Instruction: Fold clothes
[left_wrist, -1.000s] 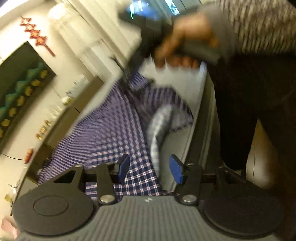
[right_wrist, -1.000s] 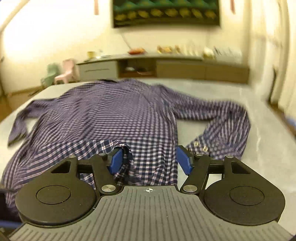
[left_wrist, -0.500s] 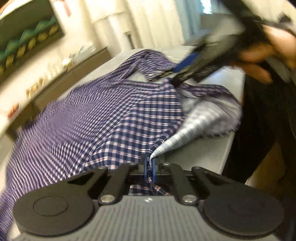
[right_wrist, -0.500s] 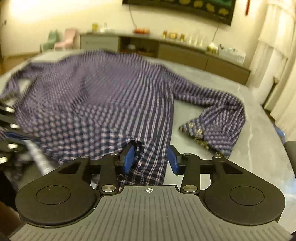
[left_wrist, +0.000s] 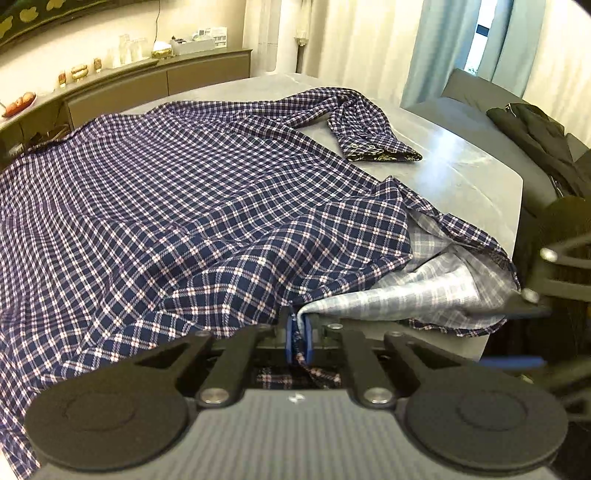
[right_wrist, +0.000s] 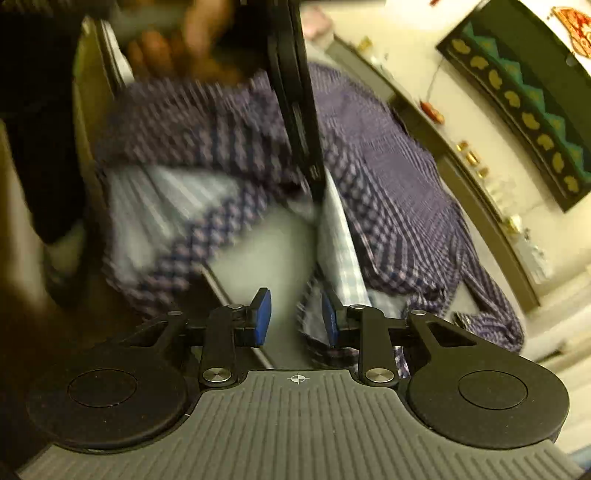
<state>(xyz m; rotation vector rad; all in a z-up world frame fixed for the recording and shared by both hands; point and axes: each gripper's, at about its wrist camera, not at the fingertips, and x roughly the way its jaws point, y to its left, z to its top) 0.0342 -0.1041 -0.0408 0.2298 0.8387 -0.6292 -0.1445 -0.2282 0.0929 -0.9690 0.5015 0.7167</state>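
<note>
Left hand-held gripper (left_wrist: 299, 338) was clamped on the hem of the shirt (left_wrist: 192, 206), blue pads pressed together with plaid cloth pinched between them. Right hand-held gripper (right_wrist: 295, 319) was parted to a medium gap, nothing between the pads; the loose hem edge hung just beside its right pad.

Shirt lay on the grey bench (left_wrist: 458, 173), spread out back-up across most of the top. Near hem sat right at the bench's front edge; part of it was turned over, showing the pale inside face (left_wrist: 424, 291), and in the right wrist view some of it drooped past the edge. Right wrist view was heavily motion-blurred, so exact overhang can't be told.

Room: bare bench strip on the right side, between the body of the shirt and the bench's right edge. One sleeve (left_wrist: 354, 122) ran out to the far right, doubled back, cuff (left_wrist: 380, 153) lying flat on that bare strip. Far edge of the bench was bare too, with a sideboard (left_wrist: 155, 79) well beyond it.

Fabric: navy/white/pink check, mostly flat at the far end, rumpled in soft ridges near the held hem. The person's hand (right_wrist: 177, 44) showed blurred at the top of the right wrist view, on the left tool's handle.
</note>
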